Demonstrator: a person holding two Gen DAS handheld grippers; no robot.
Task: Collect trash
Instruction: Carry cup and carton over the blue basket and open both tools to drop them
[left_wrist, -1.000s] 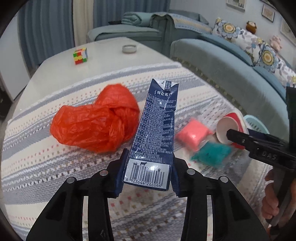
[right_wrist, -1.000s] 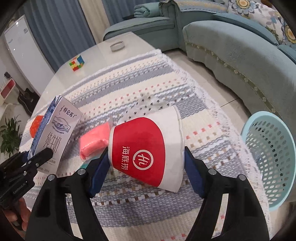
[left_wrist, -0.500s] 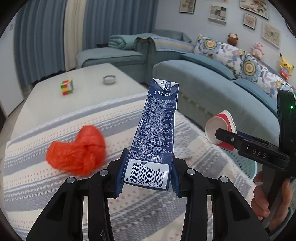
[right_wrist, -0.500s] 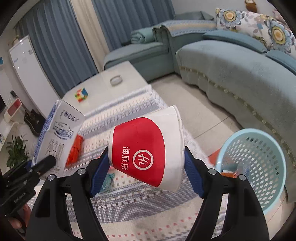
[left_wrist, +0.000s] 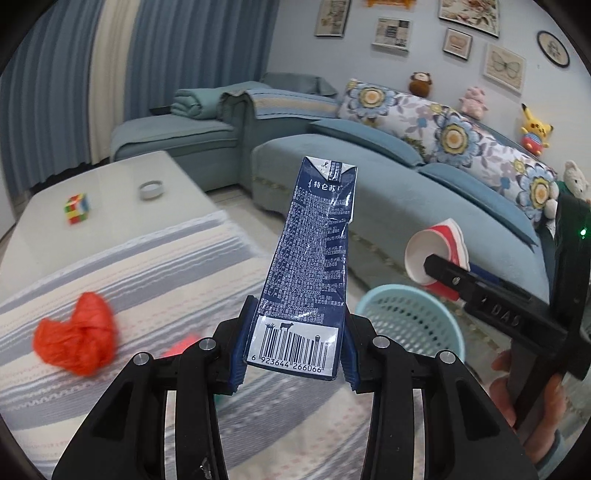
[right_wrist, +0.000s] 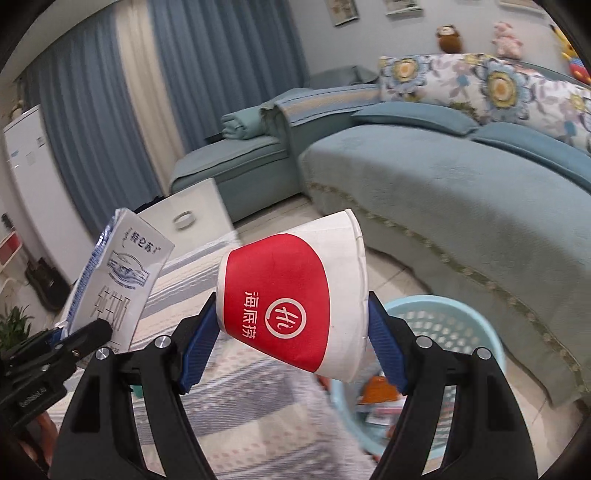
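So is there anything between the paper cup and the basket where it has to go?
Nothing visible. The right gripper holds the cup in the air, and the open basket sits just beyond and below it on the floor, with only trash already inside.

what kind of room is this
Most likely a home living room: a blue sectional sofa with floral cushions, a low coffee table, framed pictures on the wall, and plush toys along the sofa back.
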